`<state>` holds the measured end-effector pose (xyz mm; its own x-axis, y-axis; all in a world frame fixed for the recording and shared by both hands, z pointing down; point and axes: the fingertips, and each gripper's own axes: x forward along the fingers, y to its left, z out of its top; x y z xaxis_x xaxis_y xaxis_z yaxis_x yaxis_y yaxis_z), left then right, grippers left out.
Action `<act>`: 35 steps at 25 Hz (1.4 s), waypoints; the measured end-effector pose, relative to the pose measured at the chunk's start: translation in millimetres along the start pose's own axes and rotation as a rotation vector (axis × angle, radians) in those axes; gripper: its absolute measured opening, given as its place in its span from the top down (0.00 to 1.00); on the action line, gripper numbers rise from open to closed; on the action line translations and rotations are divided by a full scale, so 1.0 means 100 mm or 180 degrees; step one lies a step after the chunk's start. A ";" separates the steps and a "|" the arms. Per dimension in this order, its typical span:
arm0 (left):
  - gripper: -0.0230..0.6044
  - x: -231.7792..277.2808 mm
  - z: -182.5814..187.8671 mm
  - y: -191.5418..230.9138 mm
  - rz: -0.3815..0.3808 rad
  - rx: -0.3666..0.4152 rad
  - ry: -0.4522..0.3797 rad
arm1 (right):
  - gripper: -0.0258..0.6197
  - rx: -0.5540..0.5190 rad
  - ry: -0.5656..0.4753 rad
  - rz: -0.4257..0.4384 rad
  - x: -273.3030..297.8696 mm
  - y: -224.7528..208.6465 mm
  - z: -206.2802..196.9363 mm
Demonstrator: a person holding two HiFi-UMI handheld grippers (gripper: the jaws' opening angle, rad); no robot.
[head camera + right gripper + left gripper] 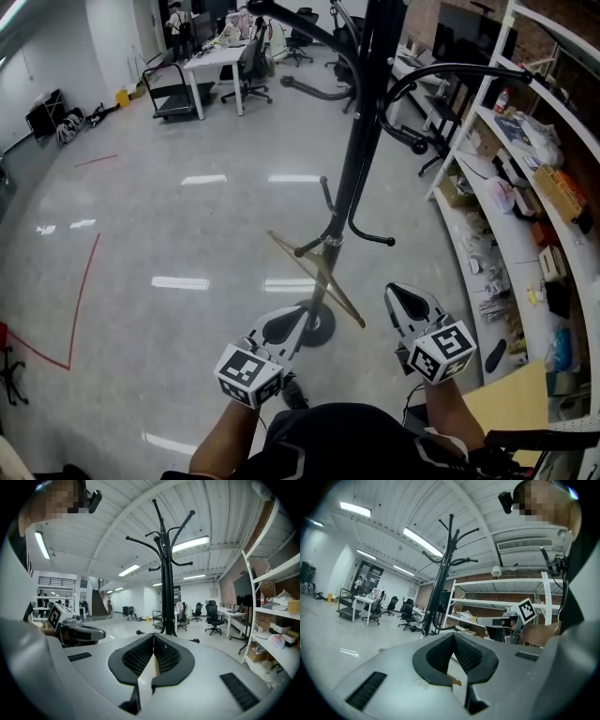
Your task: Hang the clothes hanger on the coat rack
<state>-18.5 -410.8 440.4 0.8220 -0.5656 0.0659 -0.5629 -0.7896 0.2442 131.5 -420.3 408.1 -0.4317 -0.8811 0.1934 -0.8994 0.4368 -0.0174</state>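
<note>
Head view: left tongs (296, 321) clench the hanger (330, 286) beside the coat rack (357, 155); right tongs (400, 294) closed, empty.

We count one coat rack (361, 122), one wooden clothes hanger (345, 307), two grippers, the left gripper (286, 326) and the right gripper (410, 302), one white shelving unit (469, 108) and one white table (211, 61).

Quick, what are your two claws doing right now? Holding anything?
Left claw: closed, nothing seen in it.
Right claw: closed, nothing seen in it.
</note>
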 end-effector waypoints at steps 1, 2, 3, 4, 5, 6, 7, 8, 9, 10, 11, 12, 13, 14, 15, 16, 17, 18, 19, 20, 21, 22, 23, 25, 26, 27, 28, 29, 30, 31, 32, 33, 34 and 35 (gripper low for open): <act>0.96 -0.02 0.00 -0.09 0.0014 0.0023 0.0010 | 0.95 0.0001 -0.0035 0.0039 -0.05 0.04 0.04; 0.96 -0.05 0.00 -0.18 0.0032 0.0032 0.0008 | 0.95 -0.0013 -0.0060 0.0079 -0.12 0.08 0.06; 0.96 -0.09 0.00 -0.29 0.0055 0.0024 -0.0009 | 0.95 -0.0041 -0.0072 0.0115 -0.20 0.12 0.07; 0.96 -0.13 0.01 -0.39 0.0081 0.0007 -0.0034 | 0.95 -0.0076 -0.0073 0.0152 -0.30 0.16 0.06; 0.96 -0.18 0.01 -0.48 0.0113 -0.0006 -0.0054 | 0.95 -0.0113 -0.0070 0.0200 -0.40 0.21 0.05; 0.96 -0.23 0.01 -0.58 0.0149 -0.0005 -0.0059 | 0.95 -0.0151 -0.0072 0.0266 -0.50 0.26 0.03; 0.96 -0.27 -0.01 -0.68 0.0190 0.0009 -0.0045 | 0.95 -0.0180 -0.0079 0.0344 -0.61 0.31 0.00; 0.96 -0.29 -0.05 -0.78 0.0232 0.0031 -0.0017 | 0.95 -0.0189 -0.0091 0.0418 -0.72 0.34 -0.03; 0.96 -0.30 -0.09 -0.89 0.0270 0.0054 0.0014 | 0.95 -0.0176 -0.0106 0.0474 -0.83 0.35 -0.07; 0.96 -0.31 -0.13 -1.00 0.0298 0.0071 0.0036 | 0.95 -0.0149 -0.0121 0.0509 -0.95 0.34 -0.11; 0.96 -0.34 -0.18 -1.12 0.0313 0.0078 0.0043 | 0.95 -0.0128 -0.0130 0.0524 -1.06 0.34 -0.16; 0.96 -0.38 -0.21 -1.24 0.0318 0.0082 0.0038 | 0.95 -0.0119 -0.0133 0.0526 -1.18 0.34 -0.20; 0.96 -0.44 -0.24 -1.35 0.0326 0.0086 0.0031 | 0.95 -0.0113 -0.0136 0.0525 -1.28 0.35 -0.24; 0.96 -0.50 -0.26 -1.44 0.0344 0.0087 0.0030 | 0.95 -0.0100 -0.0149 0.0526 -1.38 0.38 -0.26; 0.96 -0.57 -0.26 -1.52 0.0372 0.0079 0.0038 | 0.95 -0.0079 -0.0179 0.0537 -1.46 0.40 -0.26; 0.96 -0.63 -0.27 -1.58 0.0407 0.0068 0.0060 | 0.95 -0.0053 -0.0224 0.0558 -1.54 0.43 -0.24; 0.96 -0.70 -0.28 -1.65 0.0441 0.0062 0.0092 | 0.95 -0.0031 -0.0268 0.0581 -1.61 0.47 -0.21; 0.96 -0.76 -0.28 -1.72 0.0467 0.0068 0.0122 | 0.95 -0.0022 -0.0293 0.0594 -1.68 0.51 -0.18; 0.96 -0.83 -0.28 -1.79 0.0485 0.0085 0.0139 | 0.95 -0.0028 -0.0295 0.0591 -1.75 0.56 -0.18; 0.96 -0.90 -0.27 -1.85 0.0500 0.0101 0.0137 | 0.95 -0.0040 -0.0283 0.0576 -1.81 0.60 -0.18; 0.96 -0.97 -0.25 -1.90 0.0514 0.0111 0.0118 | 0.95 -0.0048 -0.0272 0.0557 -1.87 0.65 -0.18; 0.96 -1.03 -0.23 -1.94 0.0526 0.0114 0.0093 | 0.95 -0.0044 -0.0269 0.0541 -1.91 0.69 -0.18; 0.96 -1.10 -0.22 -1.99 0.0527 0.0112 0.0070 | 0.95 -0.0032 -0.0274 0.0531 -1.96 0.75 -0.17; 0.96 -1.24 -0.23 -2.09 0.0490 0.0107 0.0048 | 0.95 -0.0020 -0.0290 0.0505 -2.07 0.87 -0.18; 0.96 -1.32 -0.26 -2.14 0.0465 0.0113 0.0049 | 0.95 -0.0025 -0.0293 0.0481 -2.12 0.93 -0.19; 0.96 -1.41 -0.29 -2.17 0.0448 0.0122 0.0048 | 0.95 -0.0035 -0.0293 0.0448 -2.17 1.00 -0.20; 0.96 -1.51 -0.31 -2.20 0.0440 0.0130 0.0040 | 0.95 -0.0044 -0.0289 0.0410 -2.21 1.07 -0.22; 0.96 -1.61 -0.34 -2.22 0.0436 0.0135 0.0026 | 0.95 -0.0049 -0.0281 0.0371 -2.26 1.14 -0.24; 0.96 -1.73 -0.37 -2.25 0.0432 0.0137 0.0011 | 0.95 -0.0046 -0.0266 0.0332 -2.32 1.21 -0.27; 0.96 -1.84 -0.40 -2.27 0.0429 0.0134 0.0001 | 0.95 -0.0032 -0.0245 0.0293 -2.37 1.28 -0.31; 0.96 -1.95 -0.44 -2.29 0.0430 0.0126 -0.0005 | 0.95 -0.0012 -0.0220 0.0254 -2.43 1.36 -0.36; 0.96 -2.07 -0.47 -2.31 0.0434 0.0107 -0.0007 | 0.95 0.0006 -0.0195 0.0220 -2.49 1.44 -0.40; 0.96 -2.18 -0.51 -2.32 0.0442 0.0078 -0.0011 | 0.95 0.0018 -0.0168 0.0196 -2.55 1.52 -0.44; 0.96 -2.28 -0.55 -2.33 0.0452 0.0044 -0.0014 | 0.95 0.0024 -0.0138 0.0181 -2.62 1.60 -0.47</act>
<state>-70.3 -84.8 421.3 0.7337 -0.6729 0.0944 -0.6747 -0.7048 0.2193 103.5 -111.1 401.3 -0.4845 -0.8620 0.1491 -0.8738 0.4851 -0.0345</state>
